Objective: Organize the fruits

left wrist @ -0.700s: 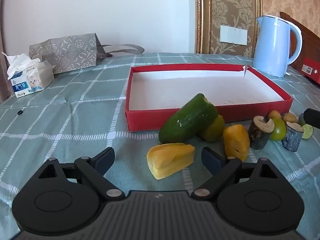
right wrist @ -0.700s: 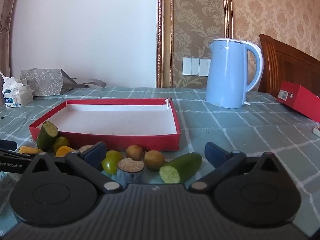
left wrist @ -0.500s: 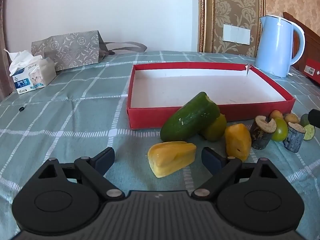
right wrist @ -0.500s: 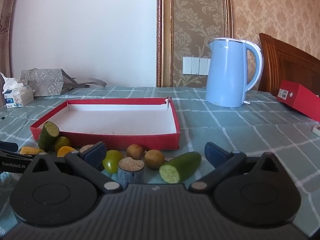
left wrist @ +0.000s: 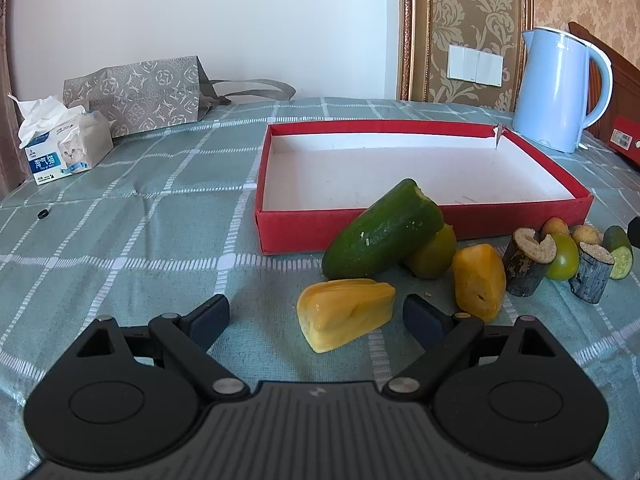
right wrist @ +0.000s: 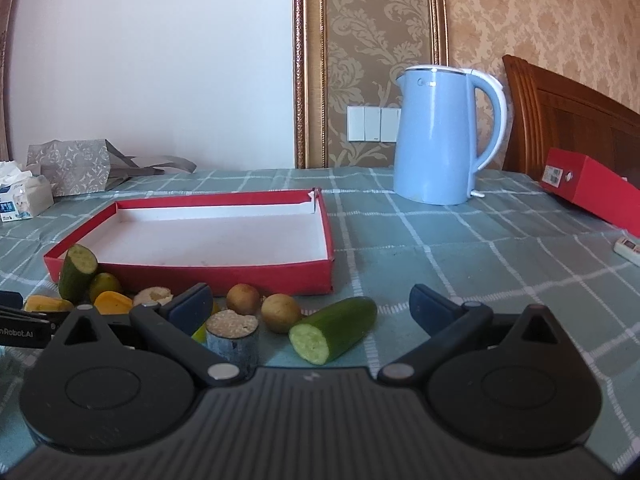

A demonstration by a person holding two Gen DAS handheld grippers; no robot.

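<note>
Two grippers are showing at the bottom of their own views, both with fingers spread wide and holding nothing; the left gripper point(left wrist: 316, 316) is sitting low in the frame with a yellow fruit piece point(left wrist: 346, 314) lying between its fingertips, closer to the right finger, though whether it is touching is not clear; a second yellow piece point(left wrist: 478, 280) is standing just to the right of centre, and a large green cucumber half point(left wrist: 382, 236) is leaning over a green citrus fruit point(left wrist: 434, 254) in the middle of the frame, just in front of the red tray point(left wrist: 296, 232); the tray is lying across the centre with its white inside bare; at the right edge, two bark-covered stubs point(left wrist: 528, 260), a green round fruit point(left wrist: 564, 258) and two small brown fruits point(left wrist: 554, 226) are clustering together.

In the right wrist view, the right gripper point(right wrist: 310, 306) is framing a smaller cucumber half point(right wrist: 334, 334) lying low and centre, cut face toward the camera, between the fingers but touching neither; a bark stub point(right wrist: 232, 340) is standing beside the left finger, and two brown fruits point(right wrist: 280, 312) are sitting just behind; a blue kettle point(right wrist: 436, 136) is standing at upper right on the checked tablecloth point(right wrist: 440, 240); a tissue box point(left wrist: 66, 148) and a patterned bag point(left wrist: 136, 96) are resting at upper left of the left wrist view.
</note>
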